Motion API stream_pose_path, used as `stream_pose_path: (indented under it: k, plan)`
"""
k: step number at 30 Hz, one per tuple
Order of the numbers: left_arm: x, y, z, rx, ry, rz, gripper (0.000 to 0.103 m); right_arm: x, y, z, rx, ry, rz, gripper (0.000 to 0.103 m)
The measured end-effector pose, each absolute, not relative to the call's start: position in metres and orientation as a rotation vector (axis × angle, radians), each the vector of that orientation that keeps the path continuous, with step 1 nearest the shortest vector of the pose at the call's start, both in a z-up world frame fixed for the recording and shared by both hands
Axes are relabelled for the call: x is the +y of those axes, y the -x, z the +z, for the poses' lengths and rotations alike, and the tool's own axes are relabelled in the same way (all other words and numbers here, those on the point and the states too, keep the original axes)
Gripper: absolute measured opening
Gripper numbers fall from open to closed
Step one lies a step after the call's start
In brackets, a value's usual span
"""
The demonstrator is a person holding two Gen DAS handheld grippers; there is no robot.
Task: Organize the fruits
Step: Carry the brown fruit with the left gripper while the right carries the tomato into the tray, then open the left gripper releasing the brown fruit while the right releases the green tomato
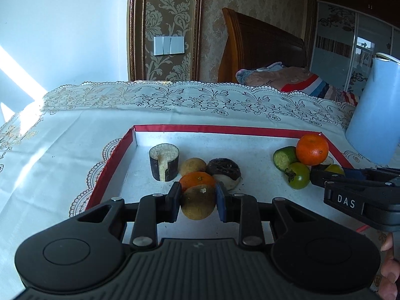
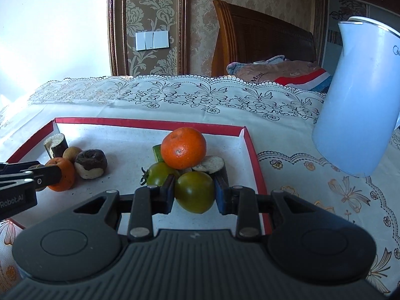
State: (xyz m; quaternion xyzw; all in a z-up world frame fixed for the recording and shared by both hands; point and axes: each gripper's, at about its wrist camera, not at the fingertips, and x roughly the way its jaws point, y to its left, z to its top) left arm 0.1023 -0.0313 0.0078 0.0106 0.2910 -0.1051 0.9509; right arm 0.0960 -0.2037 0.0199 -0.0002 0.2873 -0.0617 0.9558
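Both grippers are clamped mid-task, left gripper [image 1: 198, 201] on a brown fruit [image 1: 198, 203], right gripper [image 2: 194, 195] on a green tomato [image 2: 194, 192], neither yet released beside its tray [image 2: 257, 175] pile

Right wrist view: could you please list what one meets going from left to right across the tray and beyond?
Left tool → chocolate doughnut → green tomato held in the right tool → tray's red right wall → white kettle.
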Motion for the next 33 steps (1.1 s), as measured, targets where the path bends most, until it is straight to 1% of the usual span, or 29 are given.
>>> stream_pose_path:
  k: [17, 20, 22, 23, 24, 28, 31, 33]
  plan:
    - [-0.028, -0.1014, 0.0042, 0.596, 0.0, -0.214, 0.029, -0.2072, -0.095, 0.0175, 0.59, -0.023, -0.133, 0.032]
    - [-0.0245, -0.1033, 0.0036, 0.605, 0.021, -0.215, 0.032, -0.2078, -0.0945, 0.0173, 0.59, -0.022, -0.134, 0.032]
    - [-0.0252, -0.1028, 0.0035, 0.602, 0.014, -0.201, 0.038, -0.207, -0.0942, 0.017, 0.589, -0.016, -0.135, 0.032]
    - [-0.0259, -0.1024, 0.0033, 0.598, 0.006, -0.186, 0.044, -0.2067, -0.0941, 0.0167, 0.588, -0.011, -0.136, 0.032]
    - [-0.0262, -0.1022, 0.003, 0.593, 0.0, -0.179, 0.047, -0.2062, -0.0942, 0.0165, 0.588, -0.008, -0.137, 0.032]
    - [-0.0246, -0.1033, 0.0033, 0.597, 0.006, -0.181, 0.048, -0.2062, -0.0943, 0.0165, 0.589, -0.011, -0.136, 0.032]
    - [-0.024, -0.1032, 0.0034, 0.597, 0.006, -0.174, 0.051, -0.2071, -0.0938, 0.0166, 0.59, -0.019, -0.136, 0.032]
    - [-0.0237, -0.1037, 0.0029, 0.599, 0.005, -0.168, 0.055, -0.2069, -0.0936, 0.0164, 0.591, -0.018, -0.135, 0.032]
